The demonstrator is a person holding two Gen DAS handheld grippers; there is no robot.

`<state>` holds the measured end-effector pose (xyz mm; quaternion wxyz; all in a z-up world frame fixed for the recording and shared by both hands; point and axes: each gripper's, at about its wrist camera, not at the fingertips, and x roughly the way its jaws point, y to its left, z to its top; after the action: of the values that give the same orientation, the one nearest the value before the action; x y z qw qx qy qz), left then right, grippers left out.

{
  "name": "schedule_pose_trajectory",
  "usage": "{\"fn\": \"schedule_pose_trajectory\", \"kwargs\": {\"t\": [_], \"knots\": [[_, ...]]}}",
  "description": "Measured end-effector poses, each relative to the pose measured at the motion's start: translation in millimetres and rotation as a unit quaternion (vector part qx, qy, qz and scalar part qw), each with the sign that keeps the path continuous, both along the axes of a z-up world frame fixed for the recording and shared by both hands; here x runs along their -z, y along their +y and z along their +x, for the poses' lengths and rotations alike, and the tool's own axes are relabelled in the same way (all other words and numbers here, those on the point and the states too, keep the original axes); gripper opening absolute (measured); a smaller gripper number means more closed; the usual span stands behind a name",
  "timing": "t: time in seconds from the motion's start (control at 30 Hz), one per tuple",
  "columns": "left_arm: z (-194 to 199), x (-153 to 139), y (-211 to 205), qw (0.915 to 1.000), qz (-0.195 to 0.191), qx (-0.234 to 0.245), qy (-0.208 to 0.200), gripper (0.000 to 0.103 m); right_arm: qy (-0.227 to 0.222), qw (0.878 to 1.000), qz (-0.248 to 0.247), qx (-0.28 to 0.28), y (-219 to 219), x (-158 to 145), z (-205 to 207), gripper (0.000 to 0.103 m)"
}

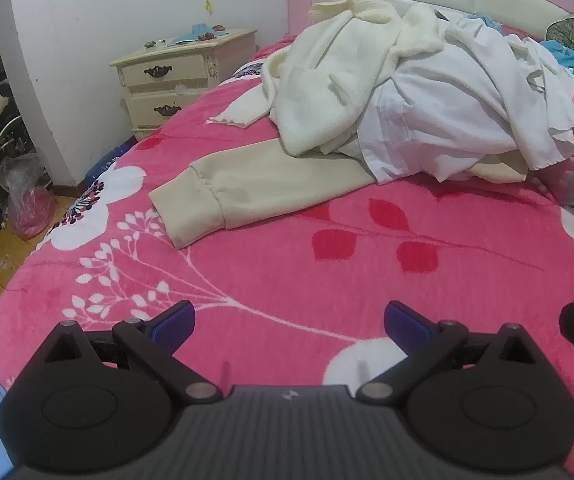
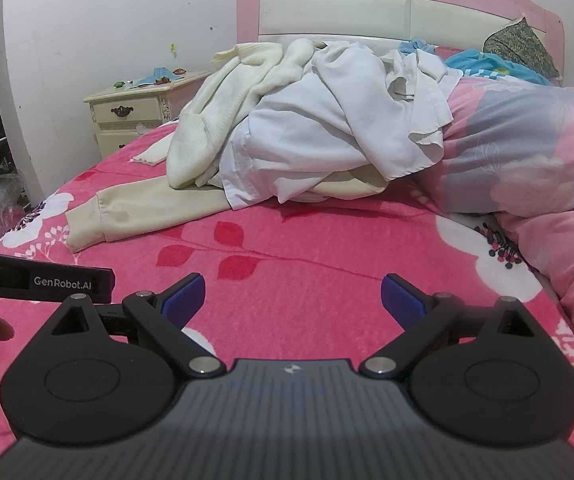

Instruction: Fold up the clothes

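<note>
A heap of clothes lies at the far side of the bed: a cream knit sweater (image 1: 327,84) (image 2: 215,120) on top left, a white shirt (image 1: 447,120) (image 2: 327,140) on the right, and a beige sweatshirt (image 1: 255,184) (image 2: 147,208) underneath, its cuffed sleeve stretched toward the bed's left edge. My left gripper (image 1: 289,326) is open and empty, low over the pink blanket (image 1: 287,264), well short of the heap. My right gripper (image 2: 293,300) is open and empty, also over the blanket (image 2: 327,248). The left gripper's strap (image 2: 39,280) shows at the left of the right wrist view.
A pink quilt (image 2: 527,152) is bunched at the bed's right. A pink headboard (image 2: 399,12) stands behind the heap, with a patterned pillow (image 2: 519,44). A cream nightstand (image 1: 183,76) (image 2: 131,116) stands left of the bed, with clutter and a plastic bag (image 1: 27,200) on the floor.
</note>
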<state>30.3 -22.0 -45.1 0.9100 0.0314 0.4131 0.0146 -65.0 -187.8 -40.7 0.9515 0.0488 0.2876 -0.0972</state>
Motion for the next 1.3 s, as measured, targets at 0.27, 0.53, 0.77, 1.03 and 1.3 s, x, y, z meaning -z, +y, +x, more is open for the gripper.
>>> {"fn": "schedule_pose_trajectory", "kwargs": {"t": [0.27,0.53,0.77,1.03,1.3], "knots": [[7.5,6.5,3.9,1.0000,-0.006,0.005,-0.006,0.101,0.002,1.000,0.002,0.002,-1.3,3.0,0.1,0.095],[60.5,21.2,10.9,0.9939,-0.001,0.045,-0.101,0.102,-0.040,0.999,0.013,-0.008,-22.3,3.6,17.6,0.095],[161.2,32.2,-4.3,0.9802,-0.009,0.083,-0.179,0.102,-0.091,0.992,0.015,-0.087,-45.8,-41.7,139.4,0.095],[246.0,52.0,-28.2,0.9771,-0.021,0.116,-0.177,0.097,-0.063,0.986,-0.037,-0.151,-33.8,-73.6,343.8,0.095],[275.2,68.2,-26.2,0.9752,-0.065,0.128,-0.168,0.078,0.018,0.994,-0.013,-0.111,-36.5,-60.9,460.9,0.094]]}}
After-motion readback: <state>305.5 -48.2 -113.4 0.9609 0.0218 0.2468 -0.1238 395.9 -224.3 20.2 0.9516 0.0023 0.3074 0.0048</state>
